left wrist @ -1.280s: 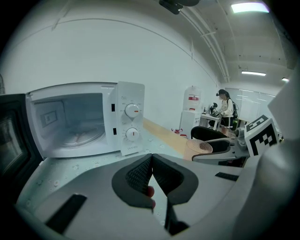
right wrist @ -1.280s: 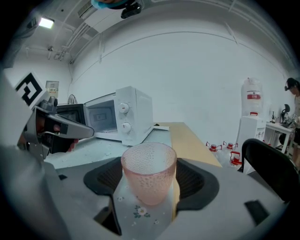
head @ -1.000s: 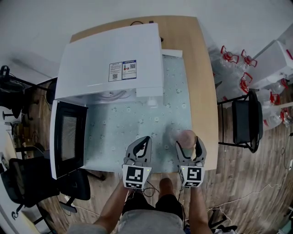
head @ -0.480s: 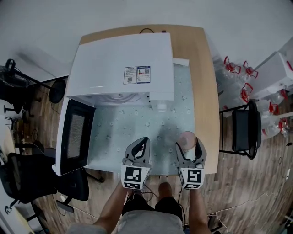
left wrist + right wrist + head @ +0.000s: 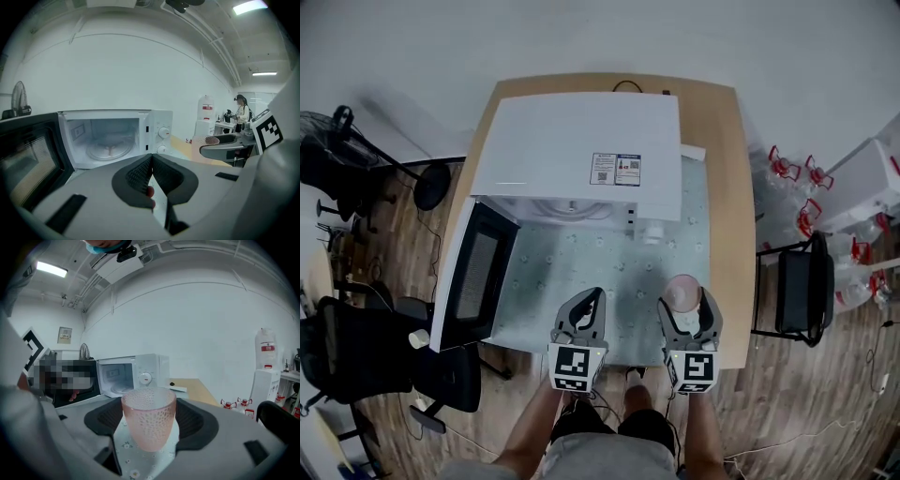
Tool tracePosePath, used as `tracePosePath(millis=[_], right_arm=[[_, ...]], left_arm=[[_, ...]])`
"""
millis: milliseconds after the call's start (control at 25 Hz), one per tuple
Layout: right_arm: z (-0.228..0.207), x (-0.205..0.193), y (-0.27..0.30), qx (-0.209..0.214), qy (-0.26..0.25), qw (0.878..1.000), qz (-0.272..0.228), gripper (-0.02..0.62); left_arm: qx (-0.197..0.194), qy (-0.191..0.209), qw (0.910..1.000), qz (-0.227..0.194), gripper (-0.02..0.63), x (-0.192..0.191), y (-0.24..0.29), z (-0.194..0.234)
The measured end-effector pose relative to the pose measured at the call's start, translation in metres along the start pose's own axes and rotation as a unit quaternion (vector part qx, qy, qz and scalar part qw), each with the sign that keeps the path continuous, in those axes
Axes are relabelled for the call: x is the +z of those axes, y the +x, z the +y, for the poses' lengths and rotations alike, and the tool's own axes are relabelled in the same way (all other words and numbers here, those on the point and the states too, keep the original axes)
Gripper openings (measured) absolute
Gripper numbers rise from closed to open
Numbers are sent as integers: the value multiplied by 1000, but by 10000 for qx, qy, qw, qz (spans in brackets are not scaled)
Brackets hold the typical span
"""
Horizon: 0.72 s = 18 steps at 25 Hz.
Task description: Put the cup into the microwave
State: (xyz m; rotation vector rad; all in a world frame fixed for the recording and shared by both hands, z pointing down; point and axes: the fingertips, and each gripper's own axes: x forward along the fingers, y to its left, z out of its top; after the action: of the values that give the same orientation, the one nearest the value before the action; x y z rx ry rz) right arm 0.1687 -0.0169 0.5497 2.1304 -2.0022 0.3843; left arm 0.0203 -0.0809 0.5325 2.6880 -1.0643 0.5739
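Note:
The white microwave (image 5: 581, 155) stands at the back of the table, its door (image 5: 476, 274) swung open to the left. In the left gripper view its empty cavity (image 5: 108, 143) with the glass turntable faces me. The pink dimpled glass cup (image 5: 148, 423) sits upright between the pads of my right gripper (image 5: 149, 414), which is shut on it. From the head view the cup (image 5: 682, 292) is near the table's front right, right gripper (image 5: 682, 300) around it. My left gripper (image 5: 592, 298) hangs beside it, and its jaws (image 5: 151, 161) are shut with nothing between them.
A pale flowered mat (image 5: 581, 281) covers the table in front of the microwave. A black chair (image 5: 795, 281) and red-handled water bottles (image 5: 787, 169) stand to the right. Another black chair (image 5: 356, 352) and a fan (image 5: 337, 150) are to the left. A person (image 5: 241, 111) stands far off.
Both grippers have drawn back and swung left, so the microwave's open cavity now faces them more squarely. The cup stays held in the right gripper; the left stays shut.

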Motion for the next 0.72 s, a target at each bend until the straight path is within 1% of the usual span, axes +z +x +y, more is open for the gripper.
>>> tracePosePath(millis=[400,720], right_arm=[[49,41,22,540,-163,9979,-310,360],[98,66,55,1118,-396,9916,-516,360]], left_arm=[[477,-70,9986,-223,23,19,-32,45],[856,-160,9958,-273,23,20,-46,83]])
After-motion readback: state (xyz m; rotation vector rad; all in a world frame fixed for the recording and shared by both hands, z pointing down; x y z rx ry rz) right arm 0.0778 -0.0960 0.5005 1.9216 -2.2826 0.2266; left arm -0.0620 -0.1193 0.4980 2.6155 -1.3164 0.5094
